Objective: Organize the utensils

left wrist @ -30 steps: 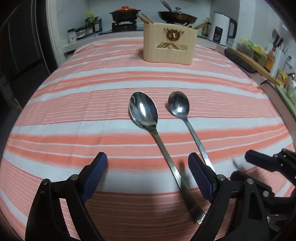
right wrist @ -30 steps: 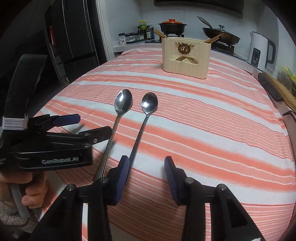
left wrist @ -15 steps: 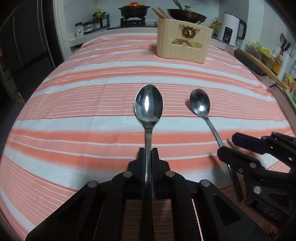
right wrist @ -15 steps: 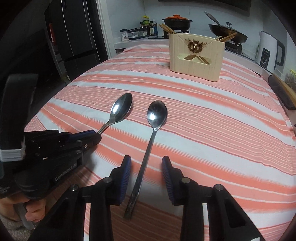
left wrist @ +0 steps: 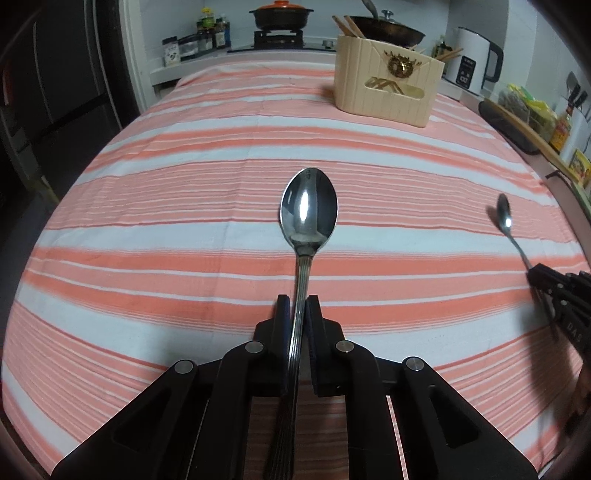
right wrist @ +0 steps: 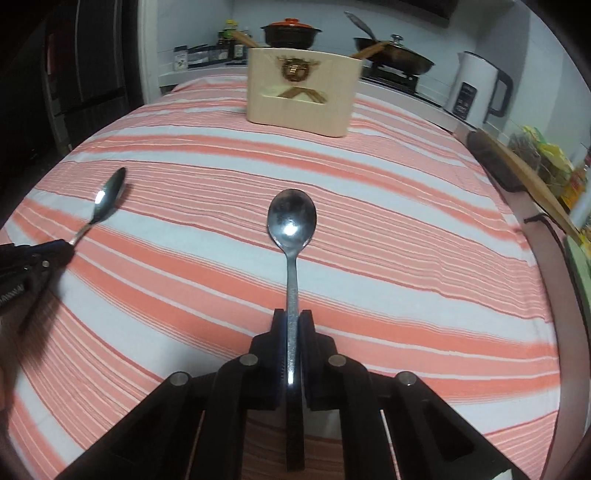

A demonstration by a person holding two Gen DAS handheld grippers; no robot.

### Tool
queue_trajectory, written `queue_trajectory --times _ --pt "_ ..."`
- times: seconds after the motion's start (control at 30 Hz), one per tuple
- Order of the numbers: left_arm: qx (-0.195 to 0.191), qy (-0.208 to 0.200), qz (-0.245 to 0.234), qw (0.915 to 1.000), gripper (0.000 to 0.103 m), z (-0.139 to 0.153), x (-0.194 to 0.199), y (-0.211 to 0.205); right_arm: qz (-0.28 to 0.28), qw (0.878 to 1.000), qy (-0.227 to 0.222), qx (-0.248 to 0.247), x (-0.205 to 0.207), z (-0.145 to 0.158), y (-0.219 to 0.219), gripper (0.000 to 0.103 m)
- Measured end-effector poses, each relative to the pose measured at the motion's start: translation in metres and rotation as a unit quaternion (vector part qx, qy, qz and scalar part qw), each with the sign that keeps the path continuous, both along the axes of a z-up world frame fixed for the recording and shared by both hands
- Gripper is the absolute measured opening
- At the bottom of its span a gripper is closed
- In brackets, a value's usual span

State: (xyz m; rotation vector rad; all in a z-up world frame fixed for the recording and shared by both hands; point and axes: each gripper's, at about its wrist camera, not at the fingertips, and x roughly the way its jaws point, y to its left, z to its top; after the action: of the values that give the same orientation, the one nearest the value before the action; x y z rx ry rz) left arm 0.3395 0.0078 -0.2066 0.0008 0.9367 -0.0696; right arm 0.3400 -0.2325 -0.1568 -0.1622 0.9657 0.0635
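Observation:
My left gripper (left wrist: 298,299) is shut on the ribbed handle of a large steel spoon (left wrist: 308,206). Its jaws are opening a touch, but the pads still press the handle. The bowl points forward over the striped cloth (left wrist: 147,221). My right gripper (right wrist: 293,314) is closing tight on the thin handle of a smaller spoon (right wrist: 291,218), also held out ahead. Each wrist view shows the other gripper at its edge: the small spoon (left wrist: 504,214) far right, the large spoon (right wrist: 109,195) far left. A beige utensil holder (left wrist: 388,88) with chopsticks stands at the table's far end.
Behind the holder (right wrist: 303,92) are a stove with a red-lidded pot (left wrist: 280,14) and a wok, spice jars and a white kettle (left wrist: 474,61). A wooden board (left wrist: 517,125) and packets line the right edge. A dark fridge stands at the left.
Both grippers closed on the spoon handles, the left first, then the right. The two spoons, once side by side on the cloth, are now held apart from each other.

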Motion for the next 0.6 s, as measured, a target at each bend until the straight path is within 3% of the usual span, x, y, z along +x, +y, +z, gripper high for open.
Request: queue_trajectory --times 0.03,0.1,0.13,0.17,0.2,0.23,0.27,0.43,0.6 --pt "-0.004 0.001 -0.002 1.0 0.012 0.0 0.001 0.002 -0.007 1.0 -0.001 -0.007 -0.002 0.0 -0.01 0.007" --pt "0.0 -0.001 -0.001 1.0 0.032 0.0 0.004 0.002 -0.013 1.0 -0.008 -0.009 -0.006 0.001 -0.021 0.008" --pt "0.005 -0.001 -0.001 1.0 0.052 -0.001 0.005 0.002 -0.013 1.0 -0.009 -0.009 -0.007 0.001 -0.025 0.01" --pt "0.008 -0.001 0.0 1.0 0.063 -0.002 0.006 0.001 -0.012 1.0 -0.009 -0.005 -0.008 0.001 -0.028 0.023" --pt "0.009 0.0 -0.001 1.0 0.064 -0.003 0.006 0.001 -0.011 1.0 -0.013 0.003 -0.009 0.001 -0.031 0.033" --pt "0.01 0.0 -0.003 0.9999 0.066 -0.004 0.007 0.001 -0.011 1.0 -0.014 0.01 -0.01 0.001 -0.033 0.049" --pt "0.013 0.0 -0.006 0.9999 0.069 -0.004 0.007 0.0 -0.011 1.0 -0.014 0.013 -0.009 0.0 -0.032 0.052" --pt "0.043 -0.005 0.0 0.999 0.088 -0.007 0.007 -0.001 -0.011 0.999 -0.011 0.028 -0.008 -0.003 -0.034 0.052" --pt "0.028 0.01 0.016 0.9994 0.099 -0.011 0.013 0.01 -0.015 0.998 -0.007 0.053 -0.007 -0.005 -0.04 0.053"
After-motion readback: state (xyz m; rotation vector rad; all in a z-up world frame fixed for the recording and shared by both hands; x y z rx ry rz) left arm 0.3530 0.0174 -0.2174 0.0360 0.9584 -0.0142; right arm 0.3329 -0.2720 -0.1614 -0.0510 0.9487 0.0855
